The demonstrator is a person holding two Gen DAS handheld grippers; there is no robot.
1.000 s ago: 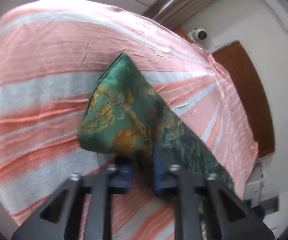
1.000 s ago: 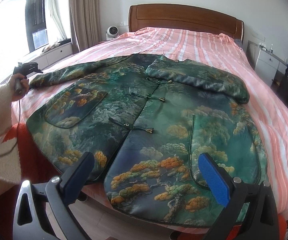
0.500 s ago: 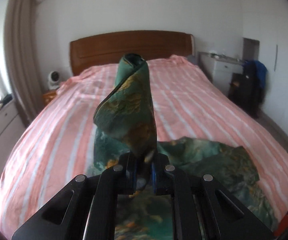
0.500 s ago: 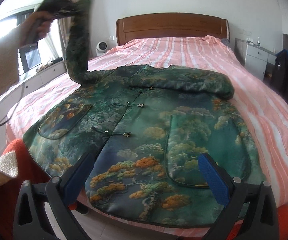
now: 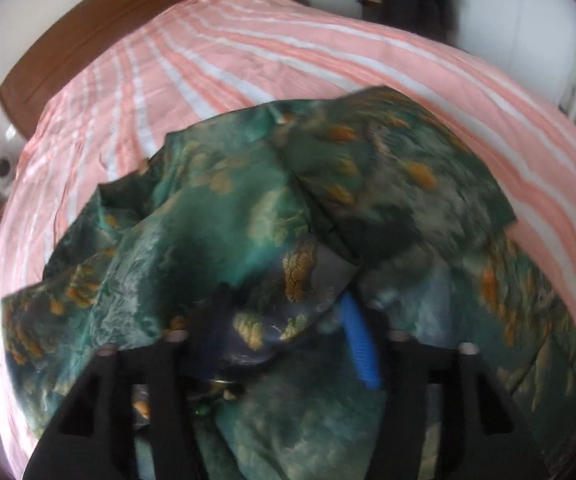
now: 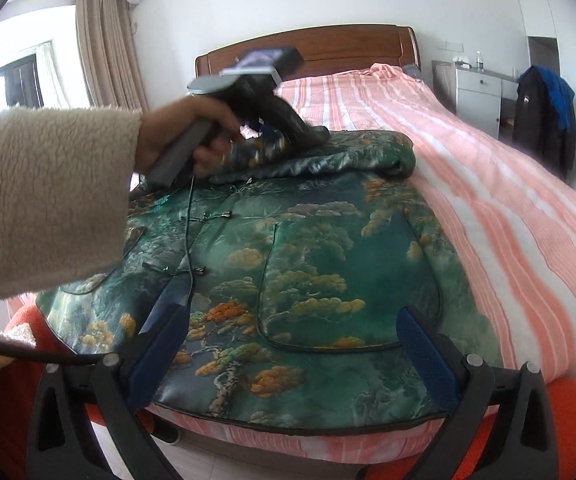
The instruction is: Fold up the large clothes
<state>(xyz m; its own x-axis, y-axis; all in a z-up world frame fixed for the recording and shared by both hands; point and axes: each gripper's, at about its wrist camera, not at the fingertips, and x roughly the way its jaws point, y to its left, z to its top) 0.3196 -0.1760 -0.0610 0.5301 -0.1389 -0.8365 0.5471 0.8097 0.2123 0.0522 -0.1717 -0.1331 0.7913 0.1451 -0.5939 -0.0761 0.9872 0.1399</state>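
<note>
A large green jacket (image 6: 328,264) with a gold tree print lies front-up on the pink striped bed (image 6: 508,216); its hem is at the near edge. In the left wrist view the jacket (image 5: 247,208) fills the middle. My left gripper (image 5: 283,332) has its jaws spread, with the sleeve end (image 5: 275,320) lying loose between them over the jacket's chest. It also shows in the right wrist view (image 6: 288,136), low over the folded sleeves. My right gripper (image 6: 288,344) is open and empty, hovering near the hem.
A wooden headboard (image 6: 328,44) stands at the far end. A white nightstand (image 6: 484,92) and a chair with dark clothes (image 6: 544,112) stand on the right. Curtains and a window (image 6: 27,80) are on the left. A small white camera (image 5: 3,168) stands by the bed.
My left gripper carried the left sleeve up and across, then down onto the jacket's chest, and its jaws have opened. My right gripper stayed open near the hem.
</note>
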